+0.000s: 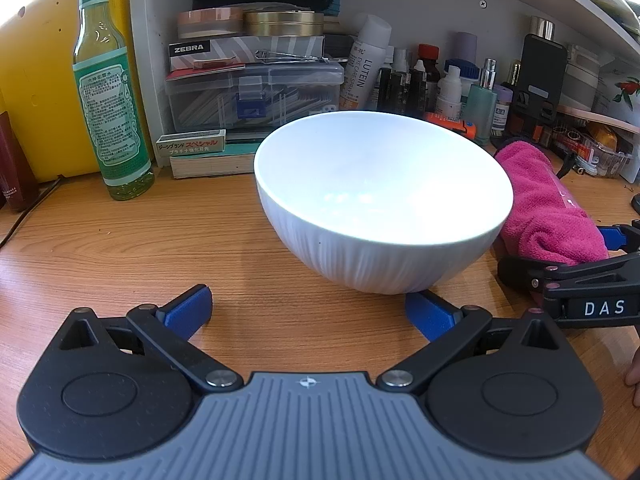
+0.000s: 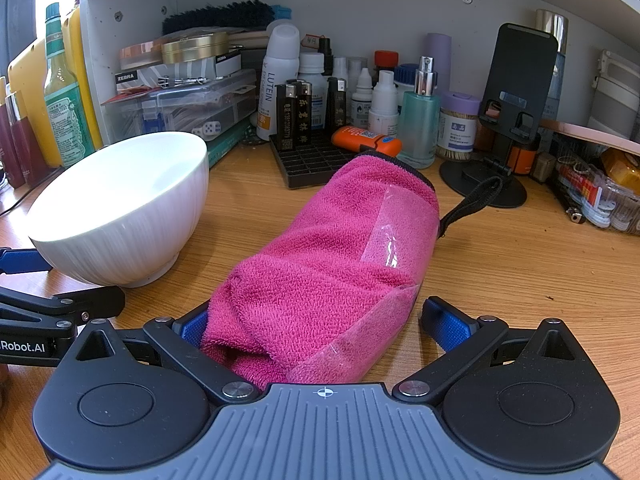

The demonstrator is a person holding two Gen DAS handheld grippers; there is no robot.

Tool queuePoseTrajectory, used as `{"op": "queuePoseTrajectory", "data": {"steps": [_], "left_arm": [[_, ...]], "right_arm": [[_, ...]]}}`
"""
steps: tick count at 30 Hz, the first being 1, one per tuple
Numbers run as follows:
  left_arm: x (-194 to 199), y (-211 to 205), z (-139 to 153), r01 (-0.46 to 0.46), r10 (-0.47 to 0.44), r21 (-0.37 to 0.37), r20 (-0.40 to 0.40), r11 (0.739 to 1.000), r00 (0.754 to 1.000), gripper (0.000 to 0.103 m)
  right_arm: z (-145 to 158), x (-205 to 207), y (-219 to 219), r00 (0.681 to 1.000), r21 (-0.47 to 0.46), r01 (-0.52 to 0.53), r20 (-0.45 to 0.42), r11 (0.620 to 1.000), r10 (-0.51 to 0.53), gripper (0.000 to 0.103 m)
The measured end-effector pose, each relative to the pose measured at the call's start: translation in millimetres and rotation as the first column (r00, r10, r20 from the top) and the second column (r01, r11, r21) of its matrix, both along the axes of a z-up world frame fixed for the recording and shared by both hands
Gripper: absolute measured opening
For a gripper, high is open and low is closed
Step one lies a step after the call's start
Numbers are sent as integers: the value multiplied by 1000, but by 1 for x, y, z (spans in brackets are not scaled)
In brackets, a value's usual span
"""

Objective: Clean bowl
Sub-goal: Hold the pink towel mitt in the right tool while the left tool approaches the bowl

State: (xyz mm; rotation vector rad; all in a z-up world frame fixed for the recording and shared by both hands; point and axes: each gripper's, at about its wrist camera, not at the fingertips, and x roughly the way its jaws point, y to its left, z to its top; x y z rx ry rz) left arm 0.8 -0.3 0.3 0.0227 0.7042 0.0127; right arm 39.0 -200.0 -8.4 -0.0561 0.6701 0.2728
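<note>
A white ribbed bowl [image 1: 380, 200] stands upright and empty on the wooden desk [image 1: 120, 248]. My left gripper [image 1: 310, 314] is open just in front of it, with its right fingertip close to the bowl's foot and nothing between the jaws. To the right of the bowl [image 2: 120, 208] lies a rolled pink towel [image 2: 320, 272] with clear tape around it. My right gripper [image 2: 320, 326] is open around the towel's near end. The towel lies against the left pad, and a gap shows at the right pad. In the left wrist view the towel [image 1: 548, 208] is partly hidden by the bowl.
A white shelf unit [image 2: 360, 12] behind is packed with small bottles, lighters, a plastic box and tins. A green glass bottle [image 1: 112, 112] stands at the far left. A black phone stand [image 2: 492, 176] and a clear packet sit at the right.
</note>
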Motion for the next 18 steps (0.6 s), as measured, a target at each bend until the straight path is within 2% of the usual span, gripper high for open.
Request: {"op": "queuePoseTrajectory", "data": {"steps": [13,15,18], "left_arm": [[0,-1,2,3,-3,16,-7,1000,1000,103],[-1,6,4,67,-68,-8,-38,998,997,103],[-12,25,13,103,-103,-66,3,992,995,103]], "right_arm": [[-2,-2,1,1000,0,-2,0,1000,2,103],[-2,-3,0,1000,-1,-4,0,1000,4,103],[-1,-2,0,1000,-1,-5,-1,1000,5,103]]}}
